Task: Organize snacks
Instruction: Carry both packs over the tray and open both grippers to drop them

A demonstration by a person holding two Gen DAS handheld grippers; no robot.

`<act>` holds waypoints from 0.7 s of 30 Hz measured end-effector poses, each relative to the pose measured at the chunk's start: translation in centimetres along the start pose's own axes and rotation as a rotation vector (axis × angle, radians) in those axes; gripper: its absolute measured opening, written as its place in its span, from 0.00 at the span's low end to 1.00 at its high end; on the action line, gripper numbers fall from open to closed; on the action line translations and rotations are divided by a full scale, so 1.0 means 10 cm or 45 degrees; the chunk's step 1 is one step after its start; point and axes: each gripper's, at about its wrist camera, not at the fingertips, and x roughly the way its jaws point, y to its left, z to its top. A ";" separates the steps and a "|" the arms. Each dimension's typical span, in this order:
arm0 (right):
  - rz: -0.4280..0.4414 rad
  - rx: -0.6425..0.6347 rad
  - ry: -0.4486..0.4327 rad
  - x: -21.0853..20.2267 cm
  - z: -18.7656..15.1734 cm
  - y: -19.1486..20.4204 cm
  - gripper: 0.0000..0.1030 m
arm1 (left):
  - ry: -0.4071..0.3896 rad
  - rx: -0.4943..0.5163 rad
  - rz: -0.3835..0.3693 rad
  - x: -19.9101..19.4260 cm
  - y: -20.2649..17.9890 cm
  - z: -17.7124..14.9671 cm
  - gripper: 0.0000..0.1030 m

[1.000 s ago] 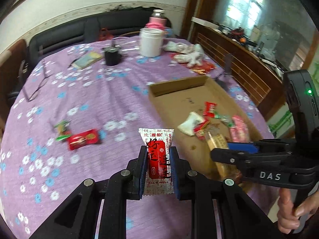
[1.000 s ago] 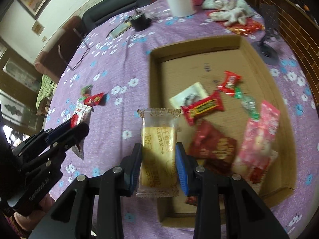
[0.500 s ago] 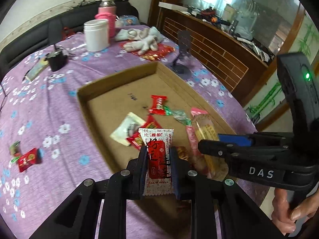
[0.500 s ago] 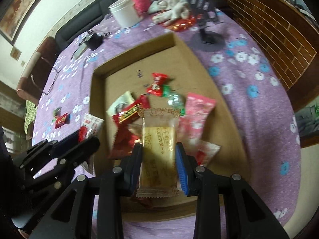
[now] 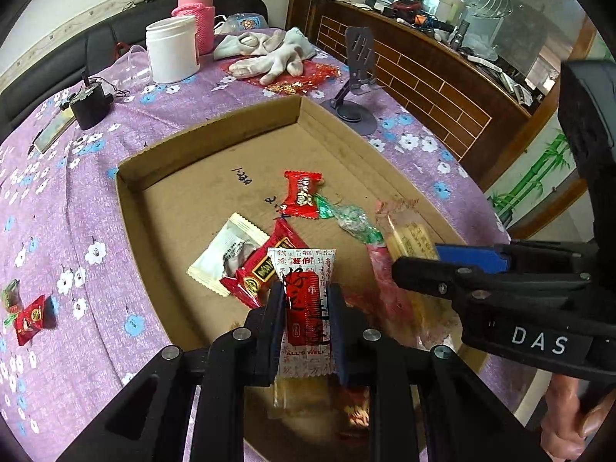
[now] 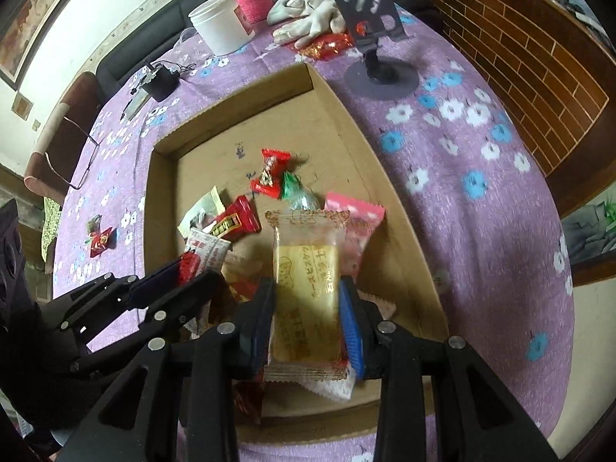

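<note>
red-white packet (image 5: 306,300) clamped in left tongs (image 5: 306,319), over box (image 5: 215,131)

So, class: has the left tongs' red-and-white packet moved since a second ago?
Yes. The red-and-white packet, clamped in the left tongs, was over the purple tablecloth beside the cardboard box; now it hangs over the box's inside.

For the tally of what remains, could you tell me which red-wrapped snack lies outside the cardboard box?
The small red candy on the purple tablecloth, left of the cardboard box; the other red wrappers lie inside.
</note>
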 end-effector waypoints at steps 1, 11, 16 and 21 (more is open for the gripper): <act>-0.003 -0.004 0.000 0.01 0.02 0.01 0.31 | -0.001 -0.005 0.004 0.01 0.02 0.01 0.21; -0.024 -0.053 -0.002 0.11 0.17 0.12 0.31 | -0.028 0.018 0.044 0.01 0.03 0.00 0.21; -0.039 -0.068 -0.007 0.12 0.16 0.14 0.32 | -0.041 0.038 0.062 0.00 0.00 -0.01 0.21; -0.041 -0.054 -0.017 0.09 0.14 0.11 0.32 | -0.040 0.039 0.062 -0.01 -0.01 -0.02 0.23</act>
